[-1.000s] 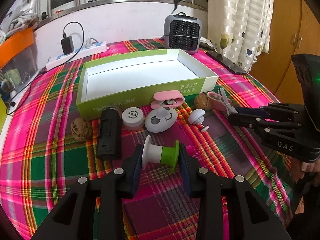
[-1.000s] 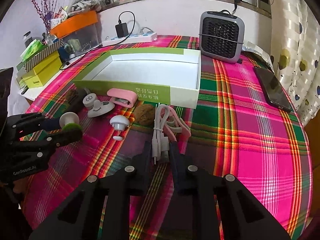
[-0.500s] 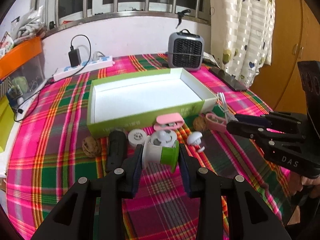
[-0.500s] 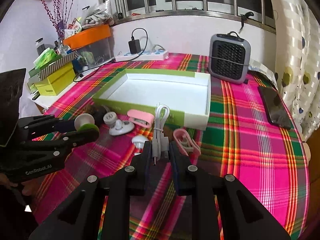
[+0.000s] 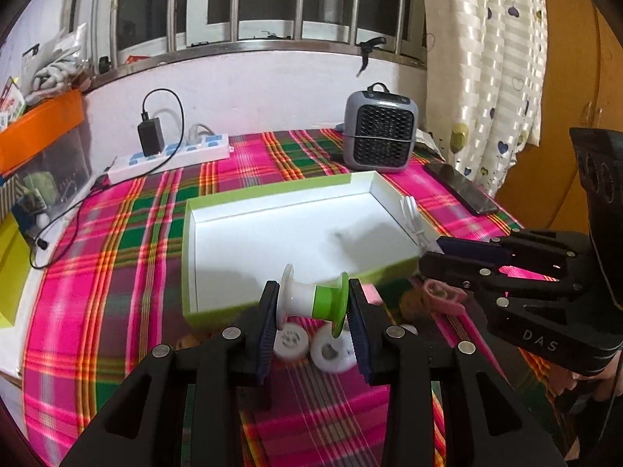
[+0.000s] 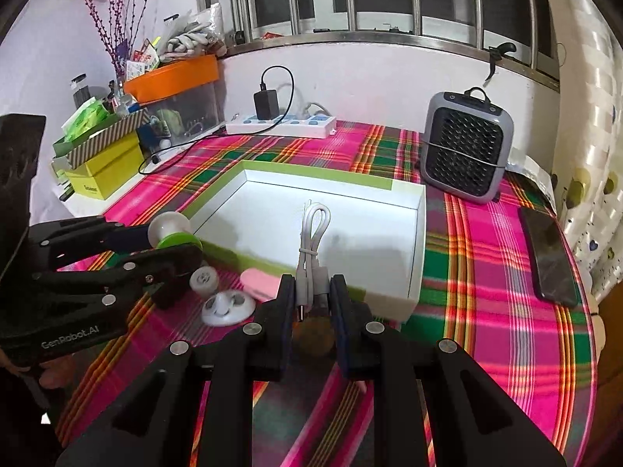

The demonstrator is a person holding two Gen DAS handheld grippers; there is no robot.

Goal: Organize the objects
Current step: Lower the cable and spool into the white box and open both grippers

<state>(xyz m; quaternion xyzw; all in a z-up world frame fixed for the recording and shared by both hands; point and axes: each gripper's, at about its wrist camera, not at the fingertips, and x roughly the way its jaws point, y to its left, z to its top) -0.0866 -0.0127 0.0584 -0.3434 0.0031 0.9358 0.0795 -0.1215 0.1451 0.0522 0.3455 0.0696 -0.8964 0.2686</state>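
My left gripper is shut on a white and green spool, held above the table just before the near wall of the green box. The same spool shows in the right wrist view at the box's left corner. My right gripper is shut on a bundled white USB cable, raised over the near edge of the box, whose white floor holds nothing. On the cloth below lie a white round jar, a white oval case, a pink case and a brown walnut.
A grey fan heater stands behind the box on the right. A black phone lies near the right table edge. A power strip with a charger sits at the back. Boxes and an orange tray crowd the left side. A pink clip lies by the box.
Both grippers have risen from the cloth and moved toward the box, the left carrying the spool, the right carrying the cable. The small items on the table stay where they were.
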